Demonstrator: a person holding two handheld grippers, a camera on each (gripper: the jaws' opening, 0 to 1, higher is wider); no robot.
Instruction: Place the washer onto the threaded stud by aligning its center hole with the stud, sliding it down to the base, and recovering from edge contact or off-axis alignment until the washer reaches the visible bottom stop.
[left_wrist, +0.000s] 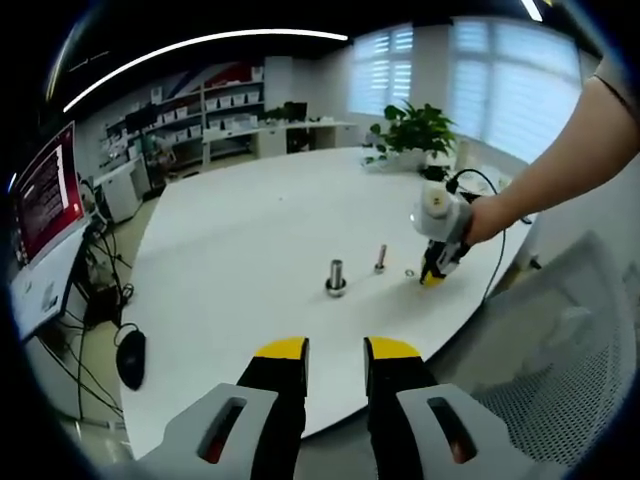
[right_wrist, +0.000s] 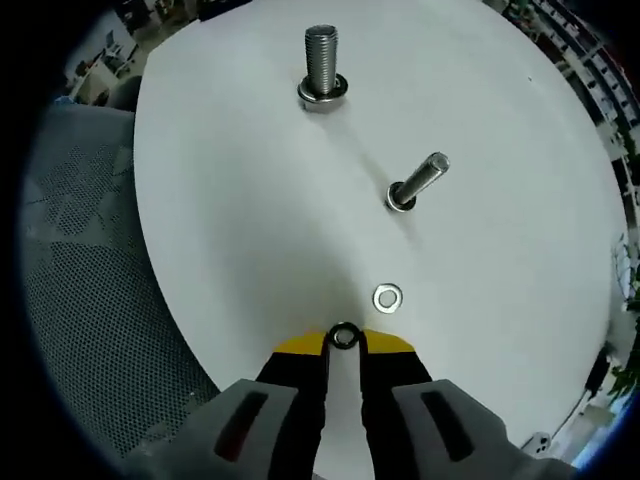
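Between right gripper (right_wrist: 344, 340) jaws, unmarked washer (right_wrist: 344, 336)

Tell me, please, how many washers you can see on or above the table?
2: a dark washer between the right gripper tips, and a silver washer flat on the white table just beyond. Others may be hidden.

Each gripper has two black jaws capped with yellow tips, and behind them sit pale grey moulded housings with an oblong slot cut into each side (a dull red shows inside the slots). The left gripper (left_wrist: 335, 352) and the right gripper (right_wrist: 344, 342) share this build. Seen from the left gripper view, the right gripper (left_wrist: 436, 270) has a white body with a round yellow mark, and a thin black cable loops from its back. The person's forearm (left_wrist: 560, 165) is bare, no sleeve visible.
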